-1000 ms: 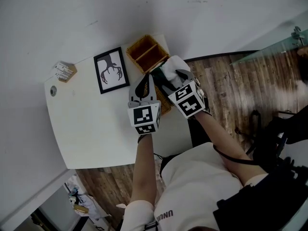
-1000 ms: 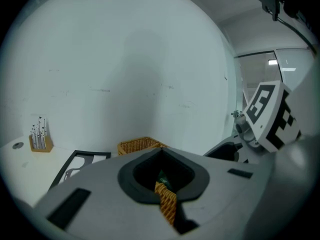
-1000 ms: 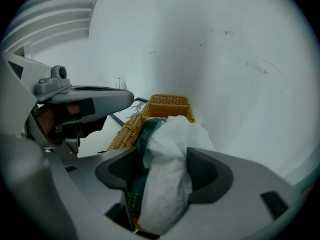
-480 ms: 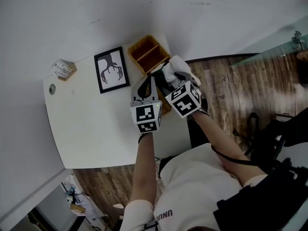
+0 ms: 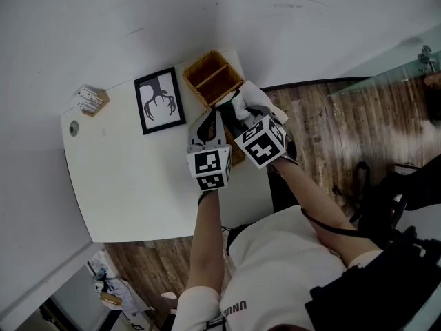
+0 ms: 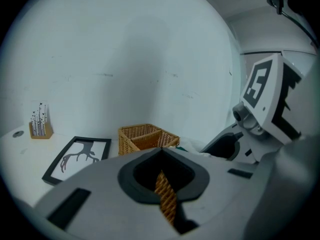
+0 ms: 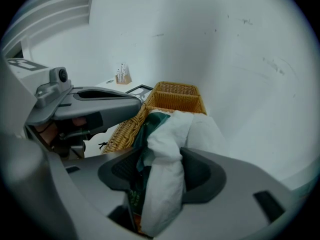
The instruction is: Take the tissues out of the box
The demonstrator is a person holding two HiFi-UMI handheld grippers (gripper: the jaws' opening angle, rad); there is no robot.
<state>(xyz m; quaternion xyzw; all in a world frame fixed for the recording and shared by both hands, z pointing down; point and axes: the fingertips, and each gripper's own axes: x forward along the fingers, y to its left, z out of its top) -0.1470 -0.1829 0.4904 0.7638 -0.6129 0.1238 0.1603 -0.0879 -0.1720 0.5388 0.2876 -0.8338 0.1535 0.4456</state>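
A wicker basket with compartments stands at the white table's far right corner. My left gripper is shut on its near rim, and a strip of wicker shows between the jaws. A green tissue pack sits in the basket's near part, with a white tissue bunched up out of it. My right gripper points steeply down over the pack. Its jaws have just been closing and stand wide on either side of the tissue.
A framed antler picture lies left of the basket, with a small wooden holder and a round grommet further left. The table meets a white wall behind; wooden floor lies to the right.
My right gripper has tipped and shifted slightly left over the tissue. My left gripper keeps its hold on the basket rim.
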